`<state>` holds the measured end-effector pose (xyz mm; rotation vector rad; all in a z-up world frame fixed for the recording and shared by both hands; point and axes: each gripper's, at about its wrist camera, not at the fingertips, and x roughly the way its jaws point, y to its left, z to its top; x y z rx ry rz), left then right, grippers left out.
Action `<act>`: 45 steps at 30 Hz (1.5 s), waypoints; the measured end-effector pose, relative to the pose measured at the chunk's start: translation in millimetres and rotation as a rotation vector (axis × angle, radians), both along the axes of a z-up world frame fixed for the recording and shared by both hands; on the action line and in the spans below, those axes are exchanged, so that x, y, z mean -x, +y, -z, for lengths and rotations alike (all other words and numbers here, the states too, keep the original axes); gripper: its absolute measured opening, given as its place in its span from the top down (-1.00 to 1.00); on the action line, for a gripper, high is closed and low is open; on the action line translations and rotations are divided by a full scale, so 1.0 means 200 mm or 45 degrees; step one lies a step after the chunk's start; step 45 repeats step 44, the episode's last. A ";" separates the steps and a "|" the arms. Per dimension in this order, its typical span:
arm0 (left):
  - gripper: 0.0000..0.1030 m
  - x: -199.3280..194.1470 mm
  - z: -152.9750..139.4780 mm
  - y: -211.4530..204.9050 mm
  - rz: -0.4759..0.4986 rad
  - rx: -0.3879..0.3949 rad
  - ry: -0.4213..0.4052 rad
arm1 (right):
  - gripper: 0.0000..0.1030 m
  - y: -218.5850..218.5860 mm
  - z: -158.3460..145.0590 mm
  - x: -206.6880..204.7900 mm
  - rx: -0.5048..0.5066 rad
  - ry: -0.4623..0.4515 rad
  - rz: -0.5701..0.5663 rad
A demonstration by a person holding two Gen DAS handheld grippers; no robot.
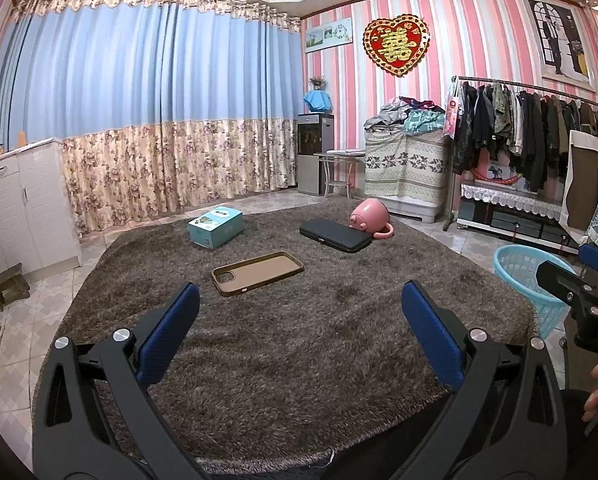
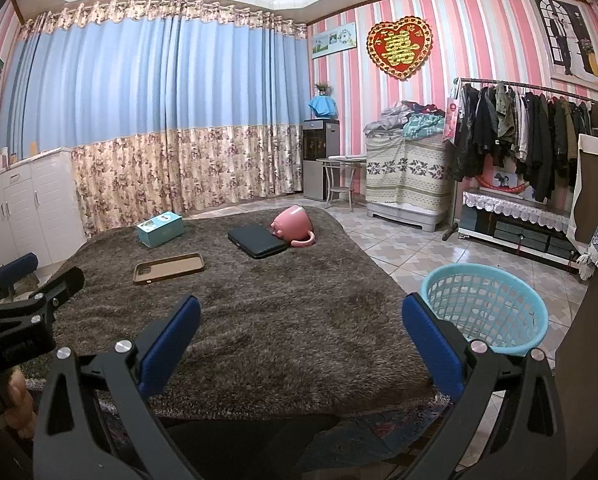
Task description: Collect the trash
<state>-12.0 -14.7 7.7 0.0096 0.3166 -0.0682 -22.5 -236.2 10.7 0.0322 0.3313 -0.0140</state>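
left gripper (image 1: 299,300): jaws apart, empty, over brown shag rug (image 1: 299,360) | right gripper (image 2: 301,312): jaws apart, empty | brown phone case (image 1: 257,273) just ahead of left fingers | teal box (image 1: 215,226) ahead-left | black case (image 1: 336,234) touching tipped pink mug (image 1: 370,217) ahead-right | blue mesh basket (image 2: 484,303) beside right gripper's right finger, off rug on tile

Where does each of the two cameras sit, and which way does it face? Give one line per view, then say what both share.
Left wrist view: on the left hand-held gripper, facing across the shaggy brown carpet; its blue fingers and, at right, the right hand-held gripper show.
Right wrist view: on the right hand-held gripper, facing the same way; the light blue plastic basket sits close right, and the left hand-held gripper shows at left.
Shared: brown phone case, black flat case, overturned pink mug, teal cardboard box.
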 end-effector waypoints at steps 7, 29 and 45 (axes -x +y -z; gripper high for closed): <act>-0.90 0.01 0.00 0.00 0.002 -0.002 -0.004 | -0.91 0.00 0.00 -0.01 0.001 0.000 0.000; -0.90 0.00 -0.02 0.02 0.006 -0.004 -0.013 | -0.91 0.00 0.00 0.00 0.000 -0.009 0.002; -0.90 0.00 -0.04 0.03 0.016 0.001 -0.011 | -0.91 0.00 0.01 0.00 -0.002 -0.010 0.002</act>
